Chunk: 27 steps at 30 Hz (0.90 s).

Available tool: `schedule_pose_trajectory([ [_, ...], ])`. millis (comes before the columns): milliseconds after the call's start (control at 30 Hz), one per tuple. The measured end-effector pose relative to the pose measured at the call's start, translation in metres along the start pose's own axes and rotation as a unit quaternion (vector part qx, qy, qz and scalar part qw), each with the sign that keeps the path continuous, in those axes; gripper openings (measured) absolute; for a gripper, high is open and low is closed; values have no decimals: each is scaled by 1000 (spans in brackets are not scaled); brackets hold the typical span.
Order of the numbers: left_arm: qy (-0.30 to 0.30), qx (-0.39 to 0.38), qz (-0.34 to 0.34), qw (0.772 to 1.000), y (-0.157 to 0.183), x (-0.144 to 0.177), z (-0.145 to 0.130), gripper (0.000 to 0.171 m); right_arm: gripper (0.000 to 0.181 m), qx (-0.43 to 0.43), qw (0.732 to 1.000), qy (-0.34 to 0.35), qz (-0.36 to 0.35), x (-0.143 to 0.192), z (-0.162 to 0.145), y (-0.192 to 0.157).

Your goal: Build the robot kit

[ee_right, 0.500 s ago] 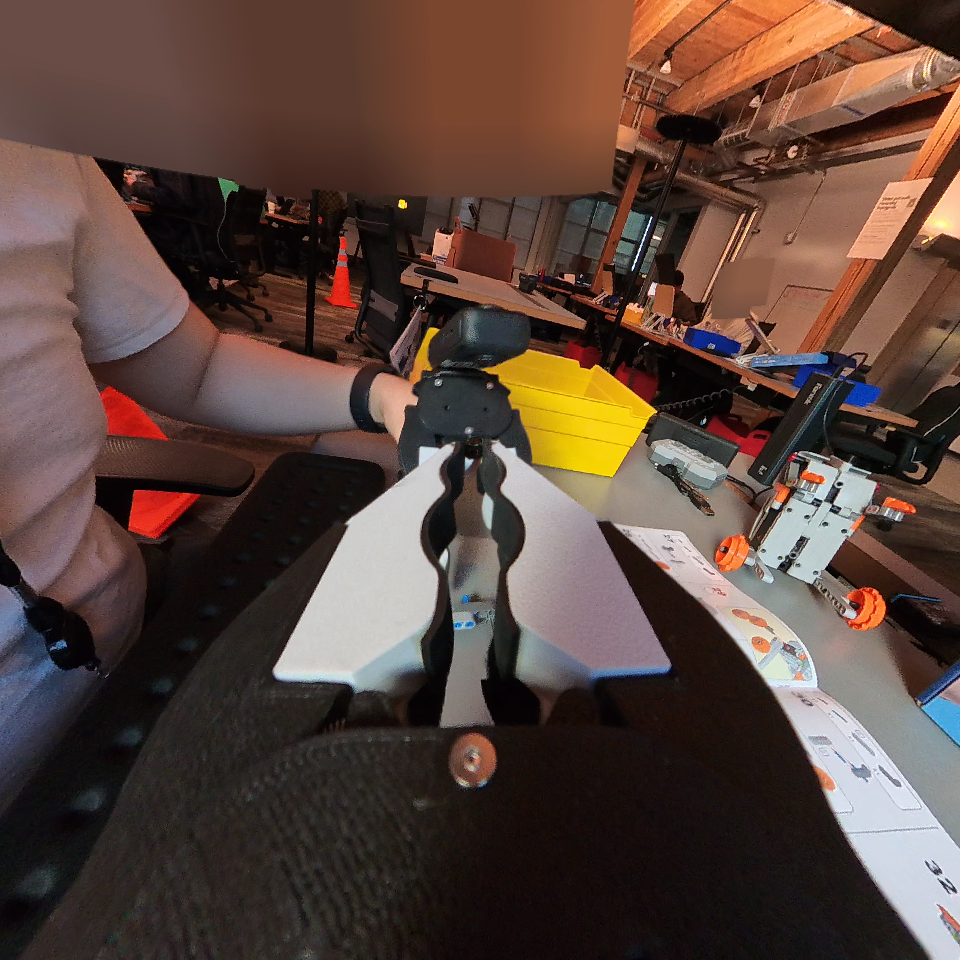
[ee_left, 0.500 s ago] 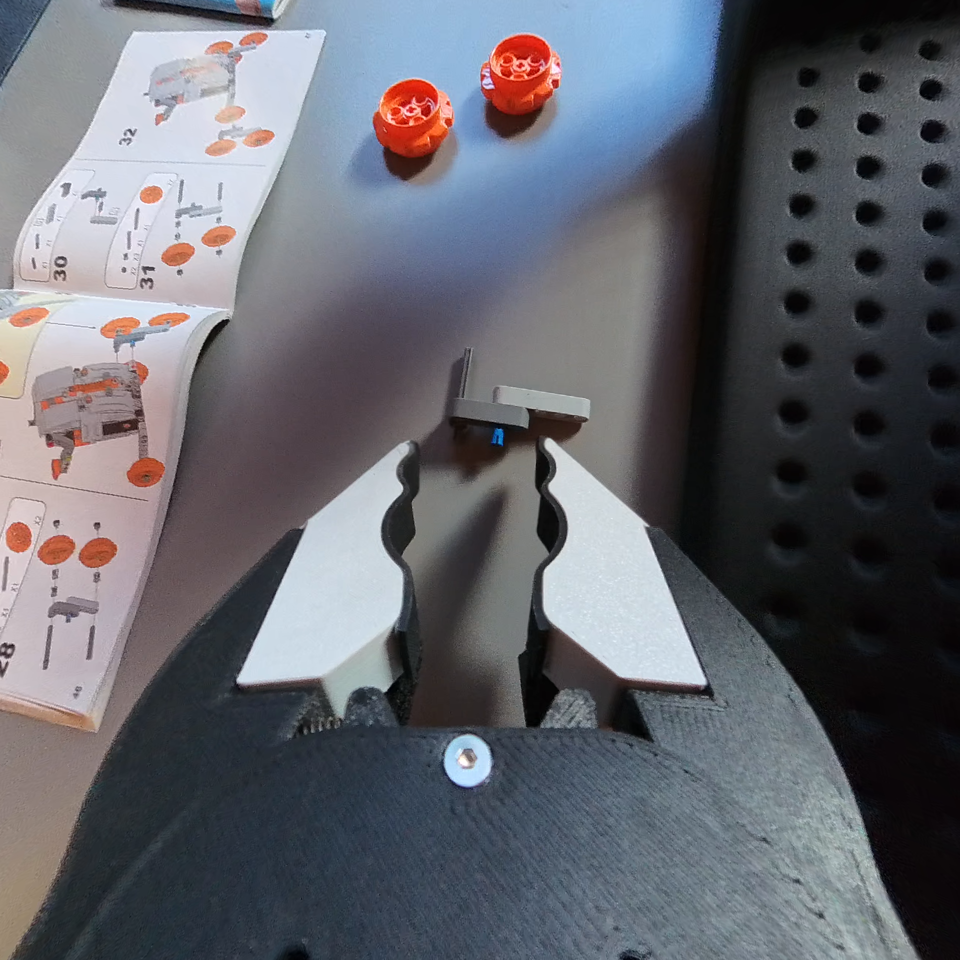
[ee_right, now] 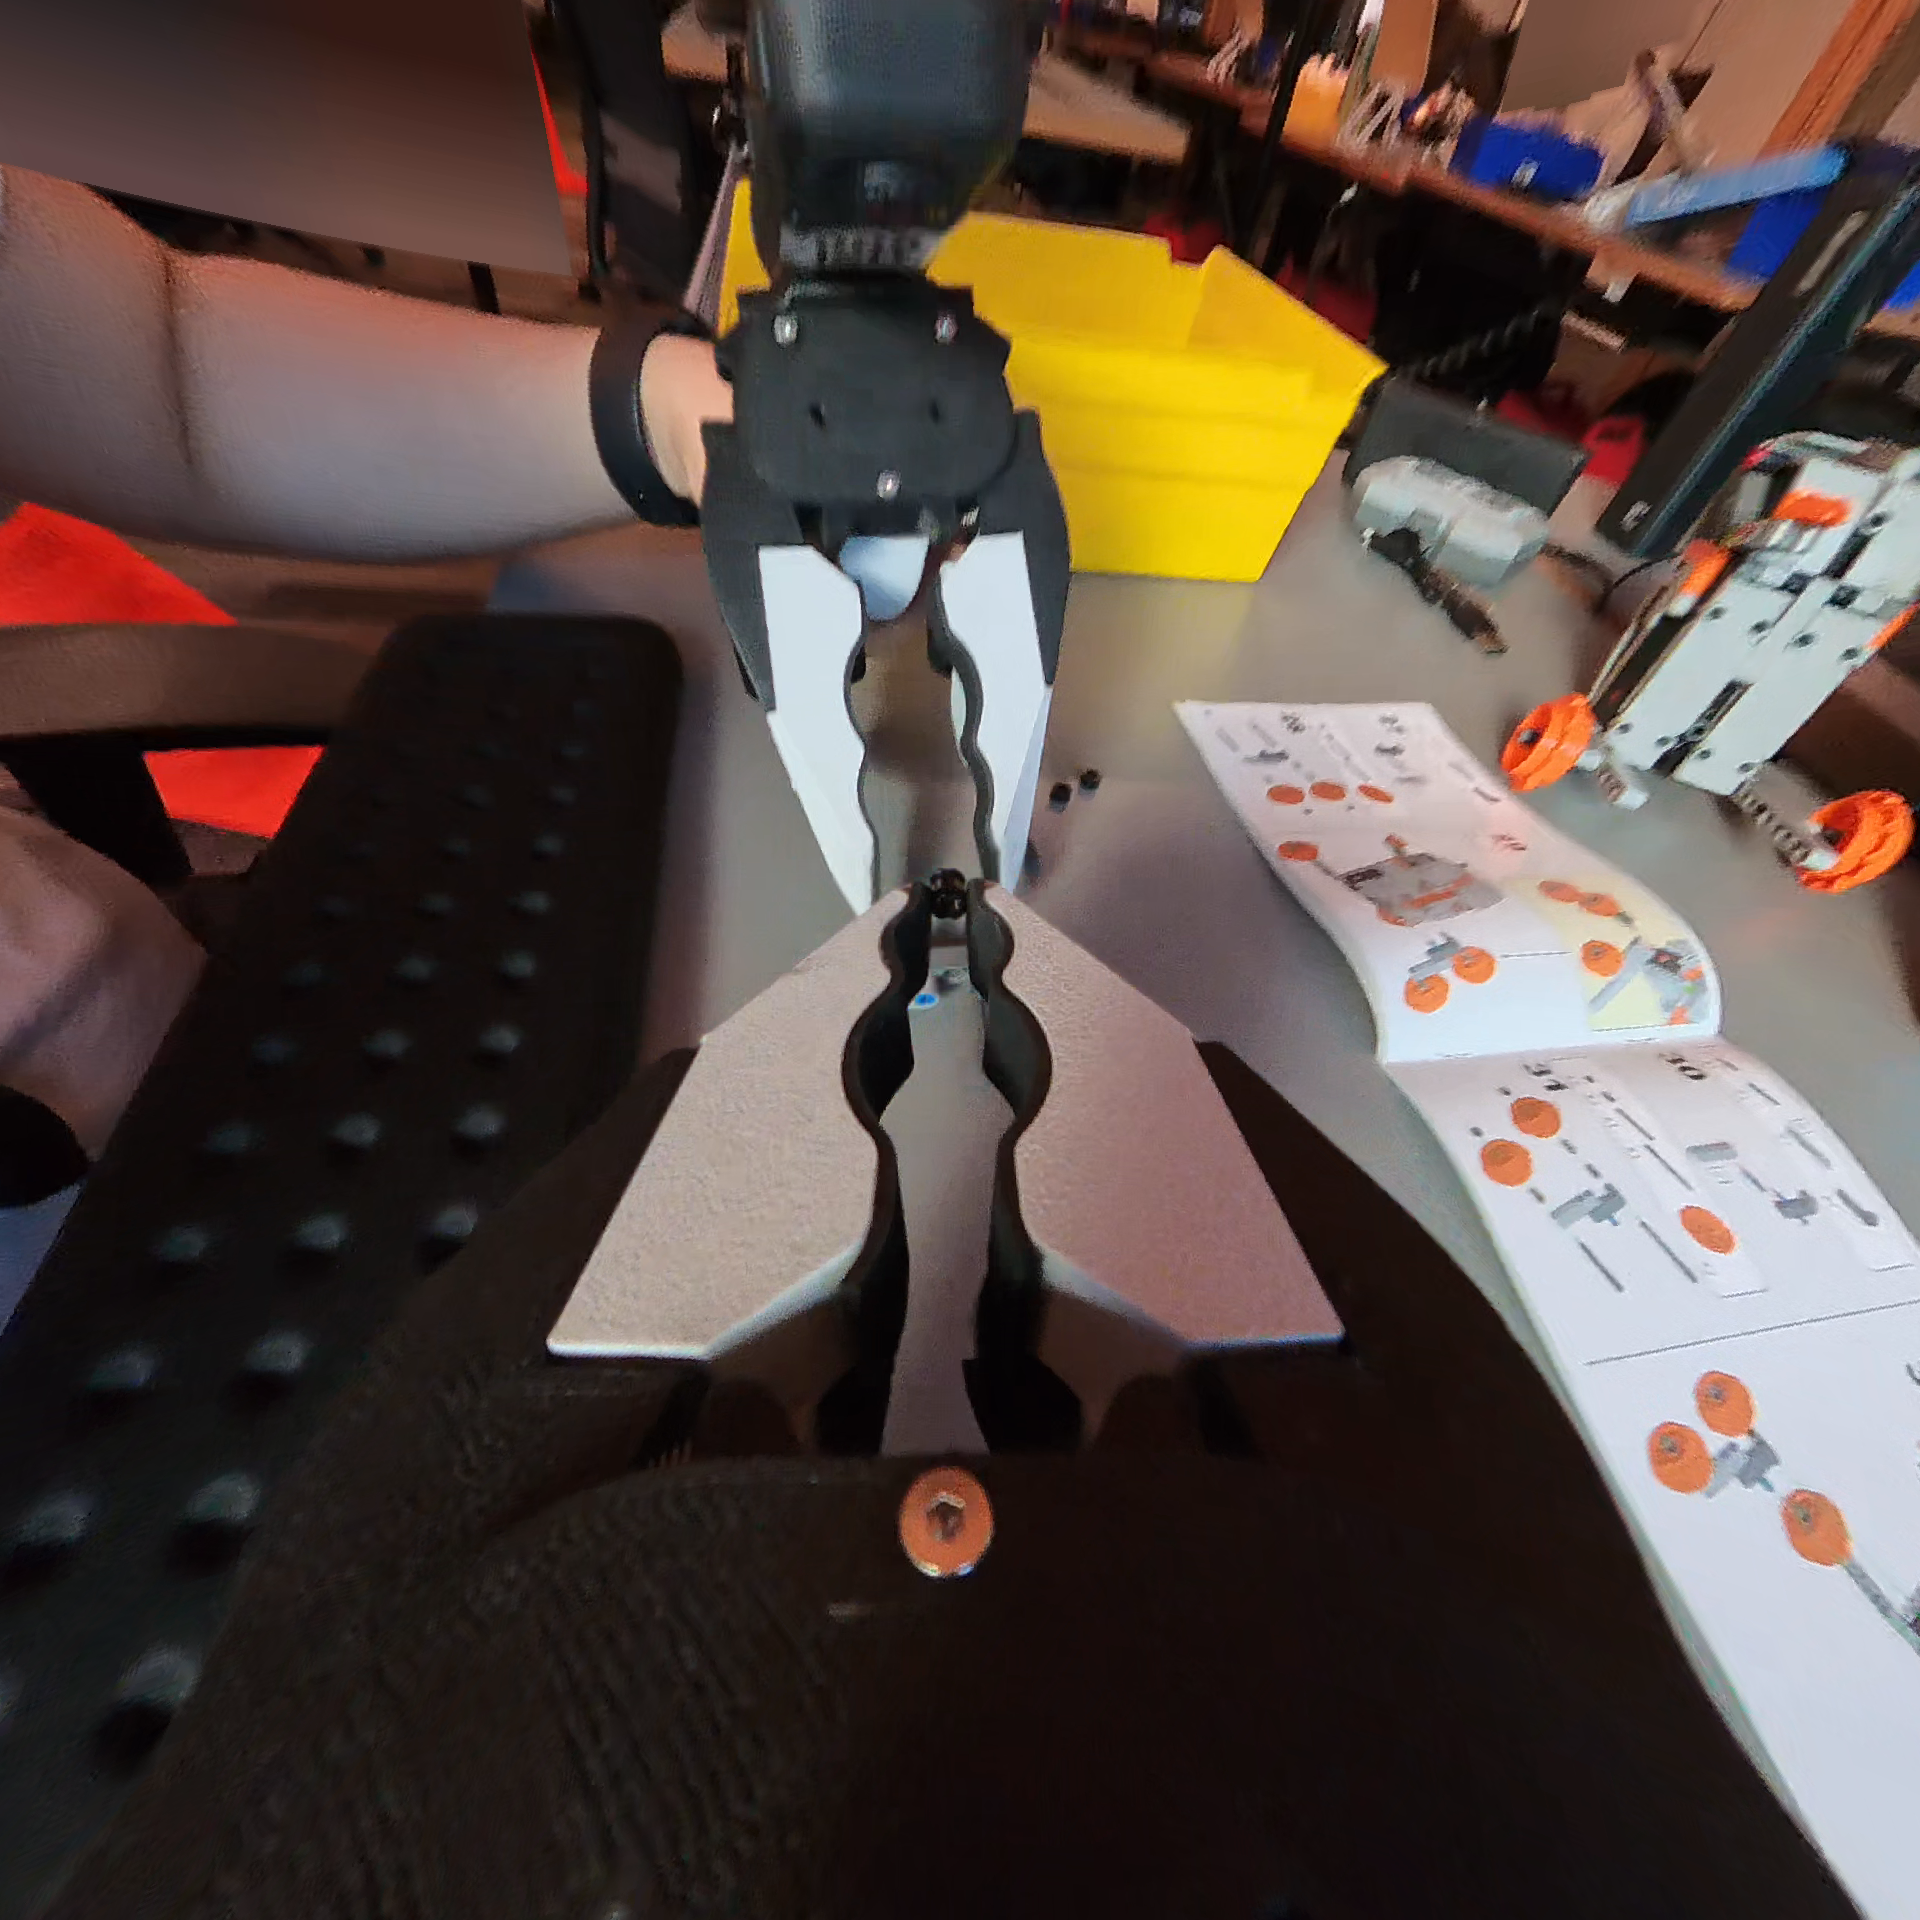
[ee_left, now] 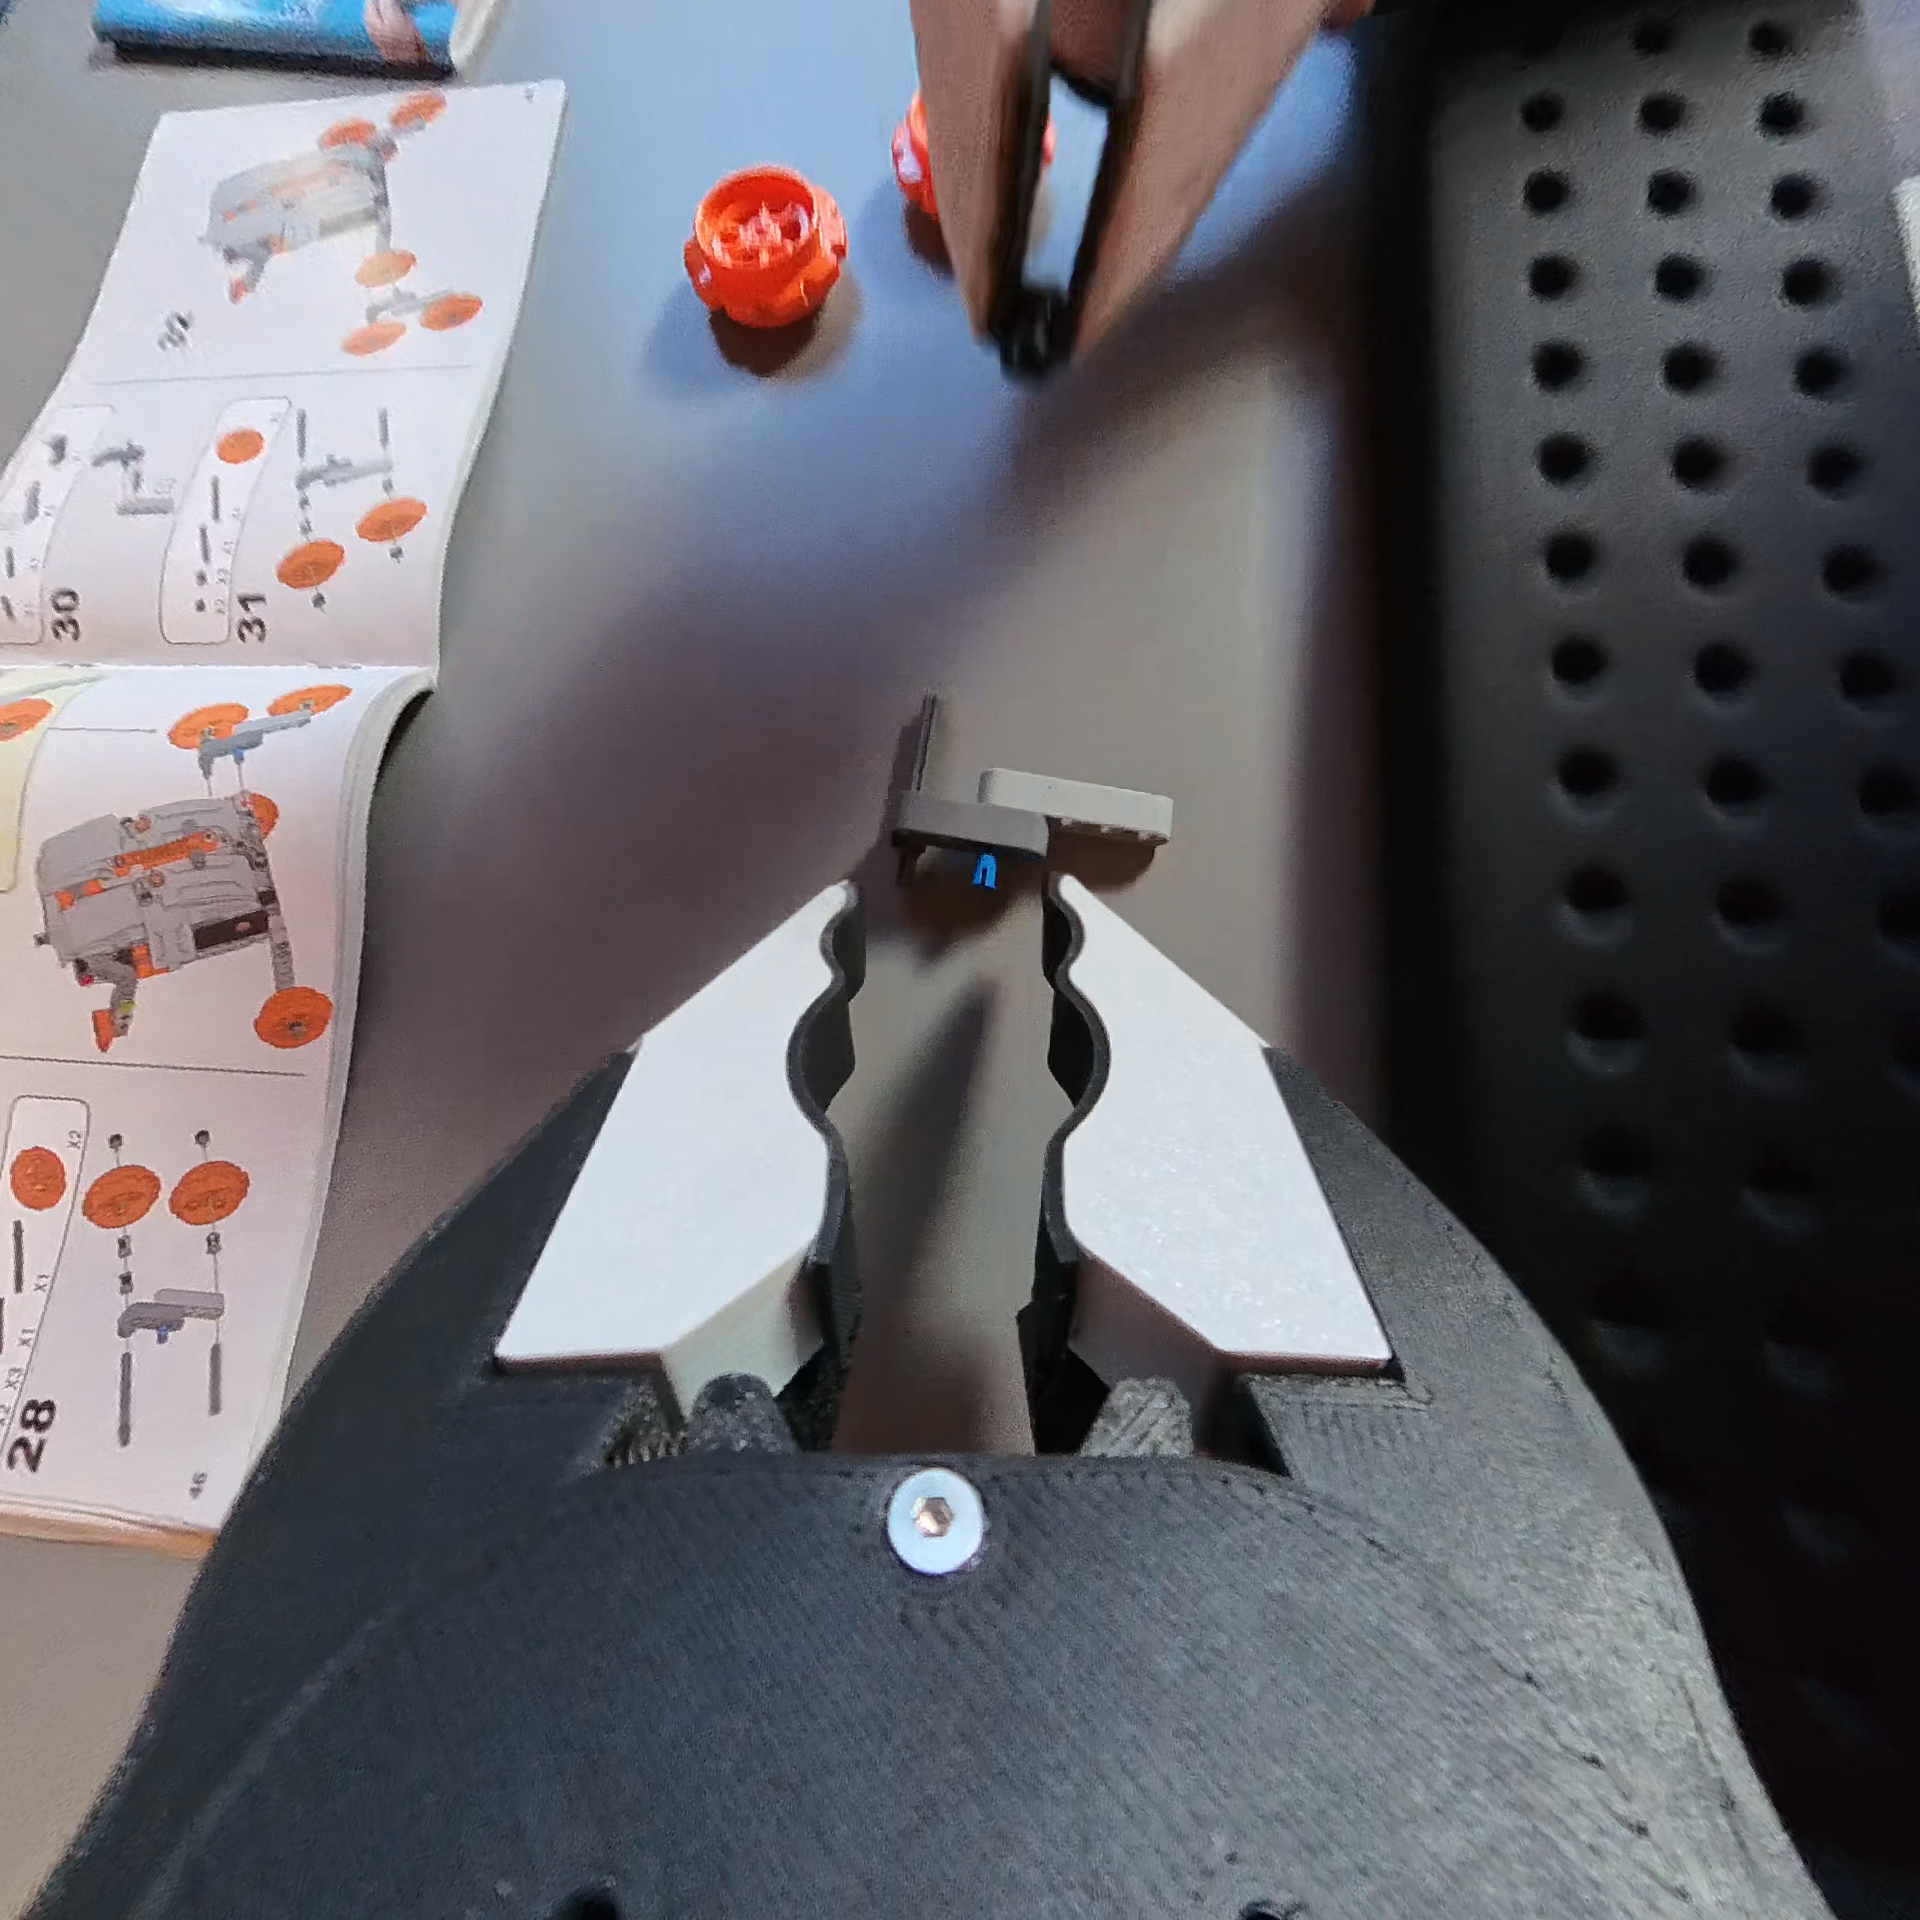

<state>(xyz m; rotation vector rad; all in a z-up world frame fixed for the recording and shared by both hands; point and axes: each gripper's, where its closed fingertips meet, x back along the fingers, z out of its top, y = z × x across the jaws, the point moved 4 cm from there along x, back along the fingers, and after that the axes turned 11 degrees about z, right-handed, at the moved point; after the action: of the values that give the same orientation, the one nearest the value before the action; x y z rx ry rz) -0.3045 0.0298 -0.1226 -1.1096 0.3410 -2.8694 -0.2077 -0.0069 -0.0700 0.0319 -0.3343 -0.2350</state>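
My left gripper (ee_left: 951, 899) is open and empty, its tips just short of a small grey brick assembly (ee_left: 1023, 816) on the grey table (ee_left: 665, 623): a dark beam with a blue pin and a black axle, joined to a light grey beam. My right gripper (ee_right: 941, 896) is shut on a small black piece (ee_right: 943, 891). It faces the left gripper, whose white fingers (ee_right: 810, 707) point at it from close by. In the left wrist view the right gripper (ee_left: 1029, 338) hangs blurred above the table, past the assembly.
Two orange wheels lie on the table, one (ee_left: 766, 244) in full view, the other (ee_left: 914, 156) half hidden. An open instruction booklet (ee_left: 208, 727) lies alongside. A black perforated pad (ee_left: 1714, 727), a yellow bin (ee_right: 1174, 416), a grey-orange brick model (ee_right: 1766, 623) and two loose black bits (ee_right: 1070, 790) surround the work spot. The grippers' ends are close to 8 centimetres from one another. My left tips are roughly 30 centimetres from the grey-orange brick model (ee_right: 1766, 623).
My right gripper has dropped and moved close to the left gripper, entering the left wrist view and covering the far orange wheel. The left gripper has hardly moved.
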Motion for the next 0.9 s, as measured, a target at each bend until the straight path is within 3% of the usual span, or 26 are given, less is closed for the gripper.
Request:
schedule_pose_trajectory([
  [100,2,-16,-2,1000,5,-1,0,8,5,3,1000,-24,7,-7,-5,-2],
  [567,-9,-81,13,997,9,-10,2,2,5,-14,999,-38,4,-5,-13,3],
  [733,-24,-107,41,993,3,10,13,2,5,-5,998,-60,-9,-9,-18,3],
  [900,-27,-157,102,982,4,41,31,2,5,29,999,-21,-28,-5,-2,2],
])
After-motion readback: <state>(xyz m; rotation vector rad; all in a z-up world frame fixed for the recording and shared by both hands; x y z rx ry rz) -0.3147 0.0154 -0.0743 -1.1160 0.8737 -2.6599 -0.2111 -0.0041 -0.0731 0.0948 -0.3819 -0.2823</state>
